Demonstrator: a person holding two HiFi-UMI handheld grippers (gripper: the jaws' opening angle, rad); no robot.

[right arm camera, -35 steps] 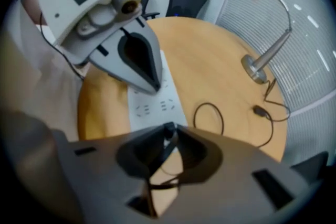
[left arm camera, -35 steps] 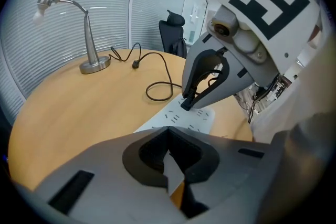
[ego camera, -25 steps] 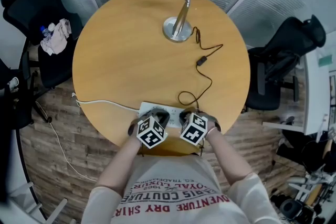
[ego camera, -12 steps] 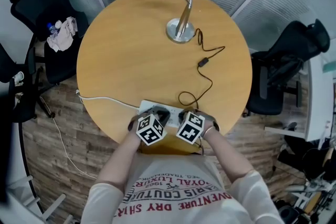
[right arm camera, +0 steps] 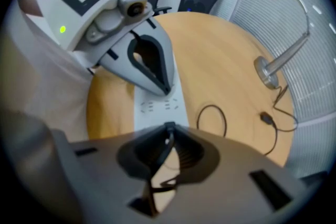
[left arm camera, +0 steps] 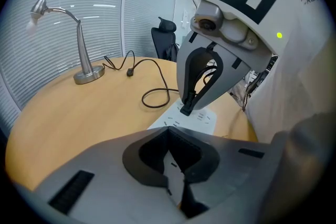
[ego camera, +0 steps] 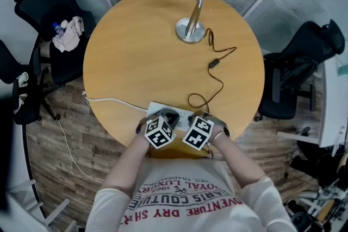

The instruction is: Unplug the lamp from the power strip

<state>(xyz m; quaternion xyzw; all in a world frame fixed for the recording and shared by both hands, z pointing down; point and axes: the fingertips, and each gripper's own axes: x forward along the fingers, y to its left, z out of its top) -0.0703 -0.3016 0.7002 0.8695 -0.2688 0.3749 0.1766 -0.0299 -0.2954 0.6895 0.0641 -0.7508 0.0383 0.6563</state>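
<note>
A silver gooseneck lamp (ego camera: 190, 29) stands at the far side of the round wooden table (ego camera: 130, 57). Its black cord (ego camera: 216, 83) loops back to a white power strip (ego camera: 156, 108) at the near edge. My right gripper (ego camera: 191, 118) is down on the strip's right end. In the left gripper view its tips (left arm camera: 186, 108) pinch the lamp's black plug, and the jaws are closing on it. In the right gripper view the cord runs between my own right jaws (right arm camera: 168, 127). My left gripper (ego camera: 168, 117) is shut, its tips (right arm camera: 167, 91) resting on the strip with nothing between them.
The strip's white cable (ego camera: 109, 100) runs off the table's left edge to the floor. A black office chair with cloths on it (ego camera: 60, 35) stands at the left, another chair (ego camera: 299, 62) at the right. An inline switch (ego camera: 213, 63) lies on the cord.
Both grippers stay on the power strip at the near edge. The head view has drifted slightly, so the table sits a little further right. The plug remains in the strip.
</note>
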